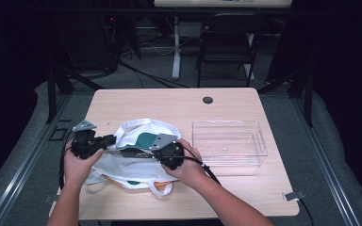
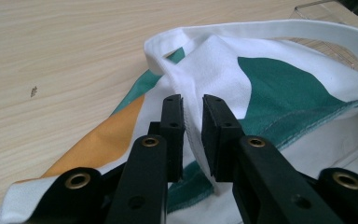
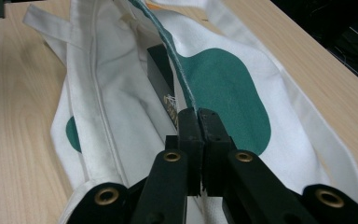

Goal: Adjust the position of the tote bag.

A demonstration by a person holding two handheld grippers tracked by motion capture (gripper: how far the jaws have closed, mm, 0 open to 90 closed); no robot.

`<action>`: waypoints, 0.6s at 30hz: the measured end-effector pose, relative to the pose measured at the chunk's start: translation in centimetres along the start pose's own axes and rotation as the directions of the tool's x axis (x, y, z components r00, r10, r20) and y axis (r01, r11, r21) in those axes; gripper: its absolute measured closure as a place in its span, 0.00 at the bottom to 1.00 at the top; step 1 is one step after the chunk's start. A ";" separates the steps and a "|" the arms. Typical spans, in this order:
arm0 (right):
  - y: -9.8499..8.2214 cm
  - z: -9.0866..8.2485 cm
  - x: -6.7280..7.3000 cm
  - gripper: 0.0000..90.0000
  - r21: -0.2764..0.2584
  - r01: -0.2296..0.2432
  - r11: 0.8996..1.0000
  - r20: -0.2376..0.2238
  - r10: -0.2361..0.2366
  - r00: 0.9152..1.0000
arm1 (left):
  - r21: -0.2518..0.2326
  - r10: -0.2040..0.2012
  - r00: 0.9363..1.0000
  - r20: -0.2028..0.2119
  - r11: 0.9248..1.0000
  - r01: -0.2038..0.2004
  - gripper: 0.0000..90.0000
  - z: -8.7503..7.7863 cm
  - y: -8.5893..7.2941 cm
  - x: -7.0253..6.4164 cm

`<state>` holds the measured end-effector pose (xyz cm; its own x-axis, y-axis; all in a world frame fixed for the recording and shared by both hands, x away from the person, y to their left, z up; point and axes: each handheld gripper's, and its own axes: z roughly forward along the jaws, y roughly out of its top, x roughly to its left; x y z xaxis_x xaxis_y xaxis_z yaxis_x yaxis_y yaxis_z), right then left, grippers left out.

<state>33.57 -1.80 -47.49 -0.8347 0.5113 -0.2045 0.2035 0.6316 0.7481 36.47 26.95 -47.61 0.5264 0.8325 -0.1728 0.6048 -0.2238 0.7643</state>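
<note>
Matt woven cloth bag (image 2: 270, 88), pale wood-grain table (image 1: 169, 101), clear glossy plastic bin (image 1: 229, 141)

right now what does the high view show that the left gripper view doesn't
High view alone: the whole wooden table, the full clear plastic bin right of the bag, the person's forearms, the right tool at the bag's opening, a folding chair beyond the table.

Left gripper view alone: the left tool close up, its jaws a little apart with a white fabric edge running between them, and an orange patch on the bag.

Both: the white tote bag with green patches, the table top, and part of the bin.
</note>
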 end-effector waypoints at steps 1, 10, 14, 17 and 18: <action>0.1 0.0 -0.1 0.99 -0.009 -0.009 1.000 0.001 0.009 1.000 | 0.006 0.001 1.000 0.001 1.000 -0.001 0.85 -0.1 0.0 0.0; 0.8 -0.3 -0.5 0.99 -0.007 0.001 1.000 0.011 -0.001 1.000 | -0.050 -0.008 1.000 0.000 0.999 0.008 0.75 -1.5 0.3 0.2; 0.9 -0.3 -0.6 0.99 -0.009 -0.002 1.000 0.018 0.002 1.000 | -0.071 0.001 1.000 0.007 0.997 -0.001 0.71 -2.1 0.4 0.1; 1.0 -0.3 -0.8 0.99 -0.013 -0.011 1.000 0.014 0.011 1.000 | -0.070 0.015 1.000 0.012 0.997 -0.014 0.68 -2.3 0.5 -0.1; 1.0 -0.3 -0.9 0.99 -0.013 -0.014 1.000 0.015 0.014 1.000 | -0.074 0.018 1.000 0.017 0.997 -0.016 0.67 -2.3 0.5 -0.2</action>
<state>34.35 -1.77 -46.36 -0.8241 0.5287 -0.2031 0.2087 0.6168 0.7589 35.30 27.86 -45.79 0.5474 0.8195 -0.1699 0.5499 -0.1991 0.8112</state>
